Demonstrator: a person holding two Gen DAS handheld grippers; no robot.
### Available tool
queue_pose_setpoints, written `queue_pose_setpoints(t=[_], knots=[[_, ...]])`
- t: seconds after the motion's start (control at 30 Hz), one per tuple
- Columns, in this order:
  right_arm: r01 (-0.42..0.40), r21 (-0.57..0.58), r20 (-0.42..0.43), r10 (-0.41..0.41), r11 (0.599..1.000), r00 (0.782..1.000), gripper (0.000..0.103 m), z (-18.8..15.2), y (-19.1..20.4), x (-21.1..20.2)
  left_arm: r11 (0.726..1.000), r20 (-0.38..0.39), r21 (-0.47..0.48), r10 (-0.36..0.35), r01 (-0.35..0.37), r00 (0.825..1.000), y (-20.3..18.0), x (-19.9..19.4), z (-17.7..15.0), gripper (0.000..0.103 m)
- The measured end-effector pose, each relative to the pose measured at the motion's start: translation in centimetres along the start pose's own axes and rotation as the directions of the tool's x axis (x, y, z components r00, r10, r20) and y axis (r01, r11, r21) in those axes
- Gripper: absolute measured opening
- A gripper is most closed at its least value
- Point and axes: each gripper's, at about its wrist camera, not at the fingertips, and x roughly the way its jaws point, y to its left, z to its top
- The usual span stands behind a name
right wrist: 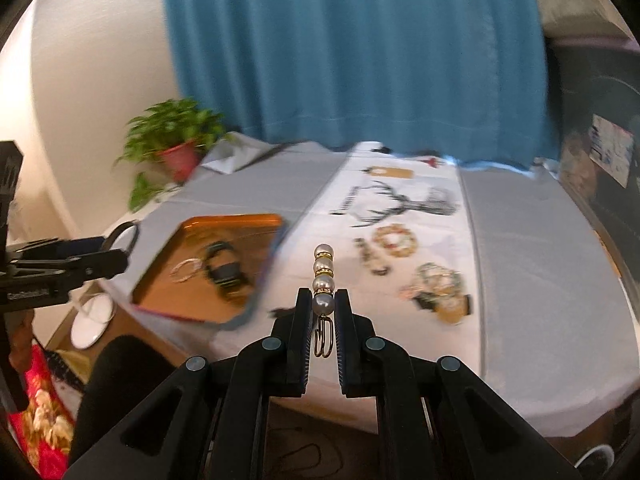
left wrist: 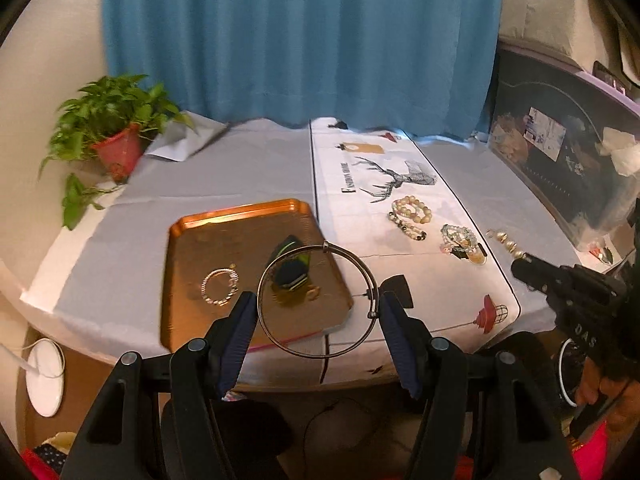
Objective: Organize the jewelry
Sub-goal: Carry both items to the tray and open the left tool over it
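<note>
My left gripper [left wrist: 318,306] is shut on a thin silver bangle [left wrist: 280,344], held upright between its pads above the front edge of the copper tray [left wrist: 180,280]. The tray holds a twisted silver bracelet [left wrist: 220,286] and a dark green-striped band [left wrist: 292,266]. My right gripper [right wrist: 323,306] is shut on a pearl hairpin [right wrist: 323,276], which sticks forward above the white runner. The right gripper also shows in the left wrist view [left wrist: 520,266], with the hairpin [left wrist: 506,240] at its tip. Bead bracelets [left wrist: 412,210] and a clear bead cluster [left wrist: 460,238] lie on the runner.
A potted plant [left wrist: 116,136] stands at the table's far left corner. A dark storage bin [left wrist: 568,160] sits along the right edge. A blue curtain hangs behind. The white deer-print runner [left wrist: 380,168] crosses the grey cloth. A white round object [left wrist: 44,376] lies on the floor, left.
</note>
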Motion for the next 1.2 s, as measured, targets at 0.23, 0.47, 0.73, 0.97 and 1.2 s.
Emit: queue_pose_setpoints(t=[0.23, 0.47, 0.73, 0.97, 1.2], knots=[[-0.044, -0.067, 0.003, 0.044, 0.997, 0.999, 0.011, -0.7, 5.1, -2.5, 1.000, 0.039, -0.012, -0.008, 0.008, 0.999, 1.1, -2.9, -2.0, 0.058], [-0.057, -0.122, -0.009, 0.056, 0.991, 0.998, 0.011, -1.2, 8.3, -3.4, 1.000, 0.063, -0.028, -0.009, 0.011, 0.998, 2.2, -4.5, -3.2, 0.058], [-0.065, -0.147, -0.014, 0.063, 0.987, 0.998, 0.011, -1.2, 10.0, -3.5, 0.999, 0.071, -0.039, -0.014, 0.017, 0.997, 2.8, -5.0, -3.6, 0.058], [-0.072, -0.159, -0.033, 0.068, 0.985, 0.997, 0.011, -1.2, 10.6, -2.7, 0.998, 0.069, -0.065, -0.004, 0.008, 0.998, 4.1, -4.8, -3.6, 0.058], [-0.091, -0.159, -0.066, 0.081, 0.983, 0.995, 0.011, -1.0, 10.9, -0.5, 0.994, 0.050, -0.101, 0.033, -0.028, 0.998, 6.6, -3.5, -3.2, 0.058]])
